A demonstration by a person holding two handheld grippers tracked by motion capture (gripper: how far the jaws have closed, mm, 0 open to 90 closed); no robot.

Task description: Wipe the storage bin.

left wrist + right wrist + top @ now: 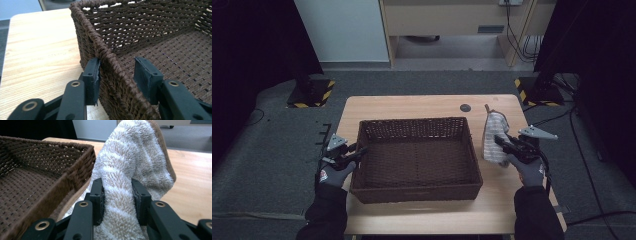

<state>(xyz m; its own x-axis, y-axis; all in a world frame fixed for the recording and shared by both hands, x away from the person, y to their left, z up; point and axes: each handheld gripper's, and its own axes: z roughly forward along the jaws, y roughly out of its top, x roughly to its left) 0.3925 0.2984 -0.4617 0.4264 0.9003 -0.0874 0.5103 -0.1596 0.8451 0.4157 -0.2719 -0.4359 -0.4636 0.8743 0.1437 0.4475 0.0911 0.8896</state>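
The towel (130, 167) sits pinched between the jaws of the right gripper (117, 197), bunched up and rising ahead of it, just beside the right wall of the basket (362, 150). The left gripper (117, 77) straddles the basket's left rim, jaws open, one outside touching the weave, one inside, on the table (412, 102)

One basket (417, 187), one towel (493, 131), two tongs

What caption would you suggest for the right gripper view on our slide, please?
Right gripper pinching a fold of white towel beside the brown woven basket on the wooden table.
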